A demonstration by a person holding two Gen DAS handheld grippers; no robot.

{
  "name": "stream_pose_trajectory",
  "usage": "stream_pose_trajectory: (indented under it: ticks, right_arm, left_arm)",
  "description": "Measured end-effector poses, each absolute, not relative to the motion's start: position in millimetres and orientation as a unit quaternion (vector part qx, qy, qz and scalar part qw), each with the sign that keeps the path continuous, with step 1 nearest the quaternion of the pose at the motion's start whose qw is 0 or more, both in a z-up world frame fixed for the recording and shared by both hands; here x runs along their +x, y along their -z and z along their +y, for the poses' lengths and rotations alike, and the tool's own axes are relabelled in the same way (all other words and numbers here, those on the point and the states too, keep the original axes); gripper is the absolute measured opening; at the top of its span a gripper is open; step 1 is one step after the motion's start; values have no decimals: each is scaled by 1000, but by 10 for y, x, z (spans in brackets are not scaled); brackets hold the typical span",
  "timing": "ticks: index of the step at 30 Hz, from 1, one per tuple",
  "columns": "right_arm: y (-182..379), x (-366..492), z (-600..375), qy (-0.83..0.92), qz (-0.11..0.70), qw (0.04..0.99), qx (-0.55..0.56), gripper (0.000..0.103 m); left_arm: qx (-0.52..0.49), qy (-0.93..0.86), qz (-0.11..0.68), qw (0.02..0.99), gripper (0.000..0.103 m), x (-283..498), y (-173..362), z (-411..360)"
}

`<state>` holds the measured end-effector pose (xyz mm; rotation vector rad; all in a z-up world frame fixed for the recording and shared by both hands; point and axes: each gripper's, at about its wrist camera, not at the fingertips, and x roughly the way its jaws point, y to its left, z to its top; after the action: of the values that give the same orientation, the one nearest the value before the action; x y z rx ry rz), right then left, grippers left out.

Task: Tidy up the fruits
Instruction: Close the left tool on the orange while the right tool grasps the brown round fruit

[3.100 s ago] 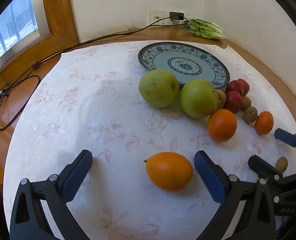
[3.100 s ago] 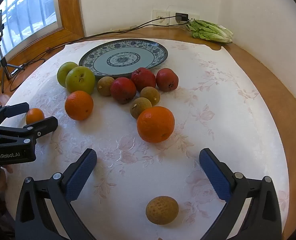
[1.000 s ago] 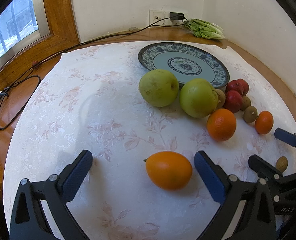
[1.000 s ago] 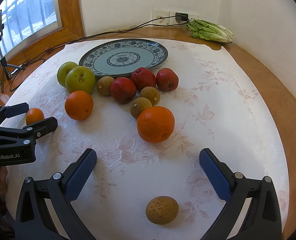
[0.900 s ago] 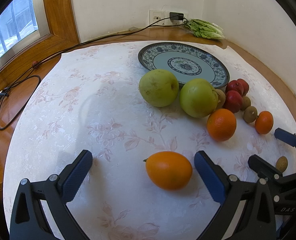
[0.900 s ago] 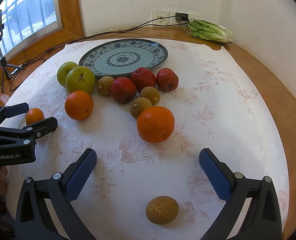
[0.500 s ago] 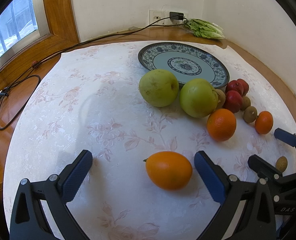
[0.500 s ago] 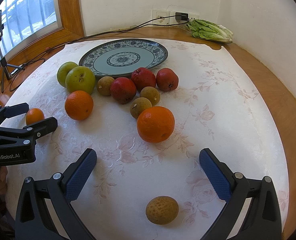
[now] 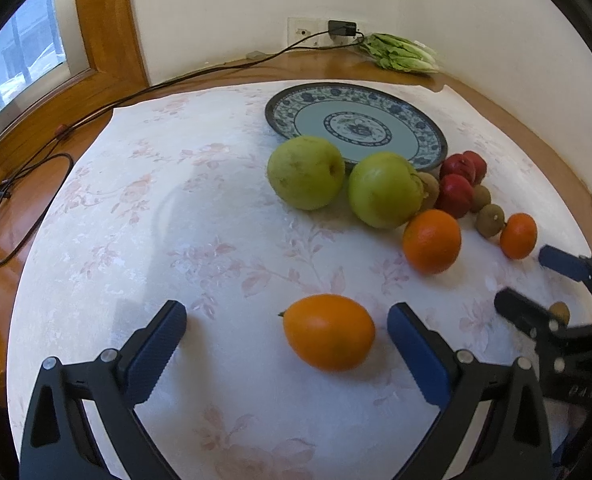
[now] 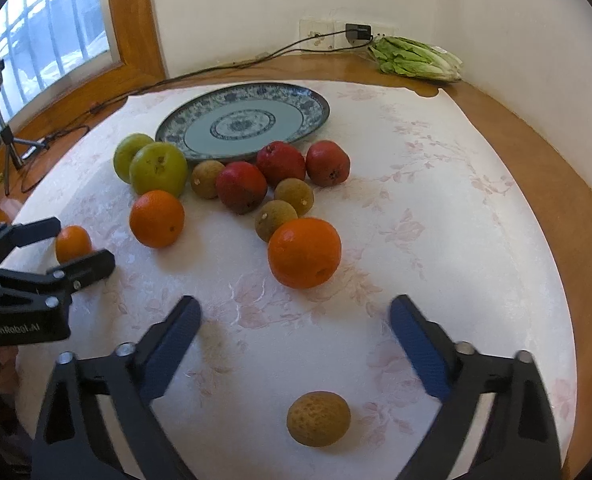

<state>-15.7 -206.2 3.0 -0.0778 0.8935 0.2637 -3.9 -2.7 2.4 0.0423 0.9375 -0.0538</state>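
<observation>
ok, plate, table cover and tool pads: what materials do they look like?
Plate: likely glazed ceramic, with a glossy blue-and-white pattern.
Table cover: looks like woven fabric with a faint pink floral print, matte; could be vinyl.
Left tool pads: blue, ribbed, probably rubber.

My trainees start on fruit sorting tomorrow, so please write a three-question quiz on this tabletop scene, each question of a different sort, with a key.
1. True or false: the patterned plate already holds fruit.
2. How many red fruits lie by the plate? A) two B) three C) five
3. Fill in: between the open left gripper fingers lies an ___ fruit; the brown fruit lies nearest the open right gripper.

Key: 1 false; 2 B; 3 orange.
</observation>
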Motion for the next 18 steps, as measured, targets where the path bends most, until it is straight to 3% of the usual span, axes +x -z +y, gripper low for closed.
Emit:
stream_pose_trajectory:
  ticks: [18]
  right_arm:
    - [-210, -222, -2067, -154, 413, 897, -31, 89]
  left_arm:
    - [5, 40, 452, 891, 100, -60, -189, 45]
